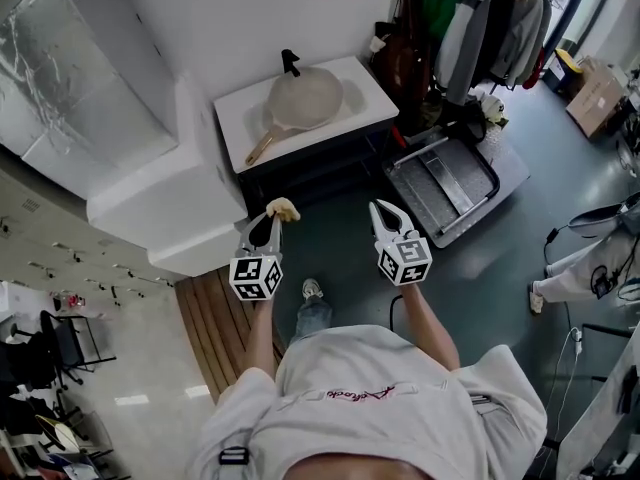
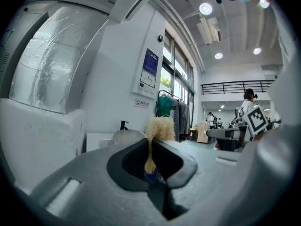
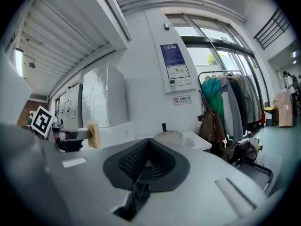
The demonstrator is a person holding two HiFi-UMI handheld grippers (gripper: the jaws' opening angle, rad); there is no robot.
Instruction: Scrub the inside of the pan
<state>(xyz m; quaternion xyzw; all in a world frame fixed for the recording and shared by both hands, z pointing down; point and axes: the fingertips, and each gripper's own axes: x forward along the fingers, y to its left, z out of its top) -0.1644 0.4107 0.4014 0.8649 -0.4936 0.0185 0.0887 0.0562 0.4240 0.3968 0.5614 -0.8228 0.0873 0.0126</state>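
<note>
As I'm standing off, pan (image 1: 303,98): on counter (image 1: 238,120), well apart from both grippers.
Left gripper (image 1: 268,216): pinching scrubber (image 1: 284,208).
Right gripper (image 1: 380,211): jaws pressed together, empty.
Next, I reckon: close in, press scrubber flat inside.

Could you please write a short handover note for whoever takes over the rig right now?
Left gripper: shut on the scrub pad.
Right gripper: shut, empty.
Pan: on the white counter ahead; neither gripper is near it.
Done: scrub pad is in hand.
Left: step up to the counter, probably steady the handle with the right gripper, then scrub the pan's inside.
</note>
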